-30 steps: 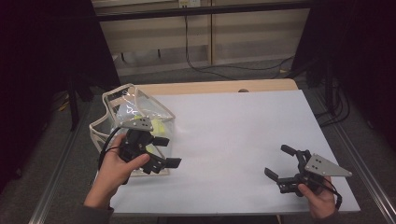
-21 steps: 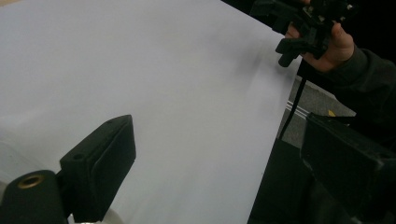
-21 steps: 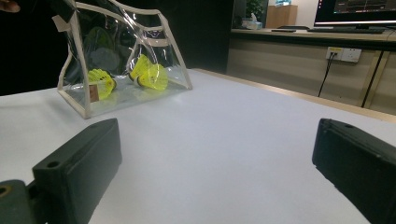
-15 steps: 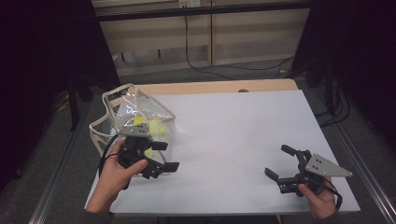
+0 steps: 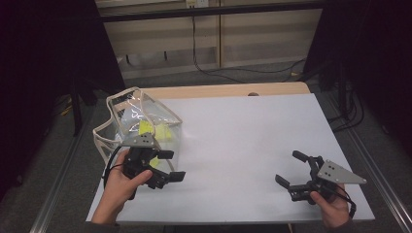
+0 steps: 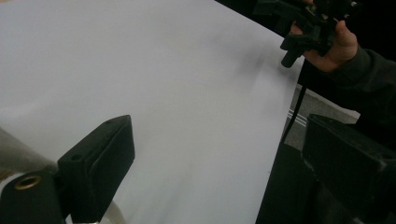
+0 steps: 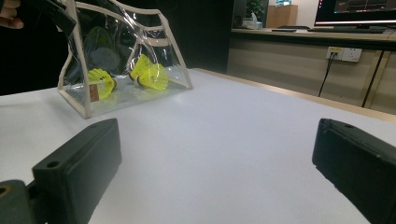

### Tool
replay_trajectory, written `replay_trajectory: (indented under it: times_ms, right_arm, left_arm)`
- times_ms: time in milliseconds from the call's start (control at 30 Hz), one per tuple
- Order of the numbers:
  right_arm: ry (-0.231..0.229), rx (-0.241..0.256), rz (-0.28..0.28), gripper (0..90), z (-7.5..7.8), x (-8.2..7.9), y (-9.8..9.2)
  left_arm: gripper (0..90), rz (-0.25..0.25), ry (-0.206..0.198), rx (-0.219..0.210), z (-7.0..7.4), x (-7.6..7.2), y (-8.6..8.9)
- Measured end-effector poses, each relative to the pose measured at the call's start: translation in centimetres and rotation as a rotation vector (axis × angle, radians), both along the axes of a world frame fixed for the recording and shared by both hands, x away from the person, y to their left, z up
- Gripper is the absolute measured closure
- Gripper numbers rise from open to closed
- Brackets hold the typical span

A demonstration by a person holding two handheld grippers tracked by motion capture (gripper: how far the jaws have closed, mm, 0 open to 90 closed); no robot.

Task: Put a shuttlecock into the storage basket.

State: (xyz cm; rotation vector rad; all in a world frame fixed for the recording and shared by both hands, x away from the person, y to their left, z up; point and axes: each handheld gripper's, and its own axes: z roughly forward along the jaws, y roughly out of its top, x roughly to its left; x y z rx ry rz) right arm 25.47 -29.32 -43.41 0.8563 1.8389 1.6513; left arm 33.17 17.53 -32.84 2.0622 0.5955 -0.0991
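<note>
A clear plastic bag (image 5: 127, 112) with white trim stands at the table's left; two yellow shuttlecocks (image 5: 145, 129) lie inside it. In the right gripper view the bag (image 7: 173, 60) sits far ahead to the left, both shuttlecocks (image 7: 150, 75) on its floor. My left gripper (image 5: 175, 165) hovers just in front of the bag, open, with nothing between its jaws. It looks across the bare white sheet (image 6: 163, 93) toward the other hand. My right gripper (image 5: 286, 166) is held near the front right, open and empty.
The white table (image 5: 243, 131) has a wooden strip (image 5: 218, 91) along its far edge. Metal rails (image 5: 379, 170) run along both sides, and cables lie on the floor beyond. A desk with a monitor (image 7: 355, 11) stands far behind.
My left gripper has drawn back a little from the bag toward the front edge. The right gripper has stayed where it was.
</note>
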Motion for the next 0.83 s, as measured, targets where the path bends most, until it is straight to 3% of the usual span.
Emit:
replay_trajectory:
  times_ms: [833]
  right_arm:
    - [-0.002,-0.002,0.001,1.1,0.0,0.1,0.0]
  left_arm:
    - [9.4,0.004,-0.017,-0.02,-1.4,-0.4,0.7]
